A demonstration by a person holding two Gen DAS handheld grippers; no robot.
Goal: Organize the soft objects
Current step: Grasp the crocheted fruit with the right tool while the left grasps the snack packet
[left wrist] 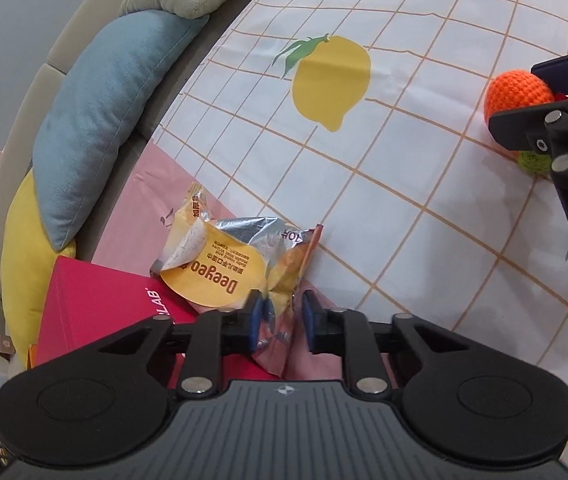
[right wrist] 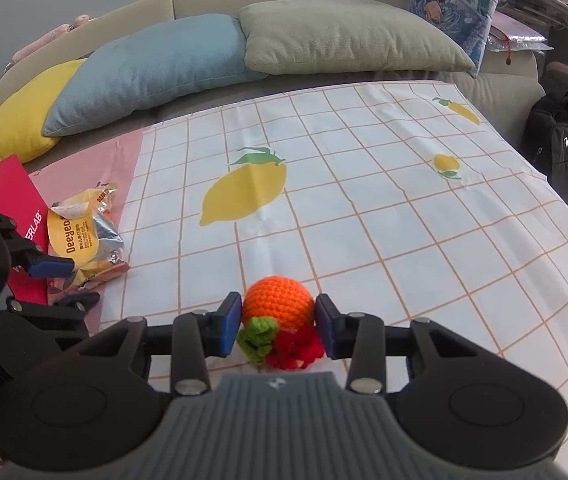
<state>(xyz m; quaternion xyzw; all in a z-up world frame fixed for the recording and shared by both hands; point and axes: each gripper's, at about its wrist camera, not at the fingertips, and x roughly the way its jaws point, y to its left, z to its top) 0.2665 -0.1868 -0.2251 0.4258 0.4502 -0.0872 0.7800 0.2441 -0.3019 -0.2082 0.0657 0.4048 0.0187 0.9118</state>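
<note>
A crumpled yellow wipes packet lies on the pink edge of the lemon-print cloth, partly over a red box. My left gripper is partly open, its blue pads on either side of the packet's near end without clamping it. A crocheted orange fruit with a green leaf and red bit sits on the cloth. My right gripper straddles it, pads at its sides, touching or nearly so. The orange and right gripper also show in the left wrist view.
Yellow, blue and grey-green pillows line the sofa back behind the cloth. A printed cushion stands at the back right. A black backpack sits off the right edge.
</note>
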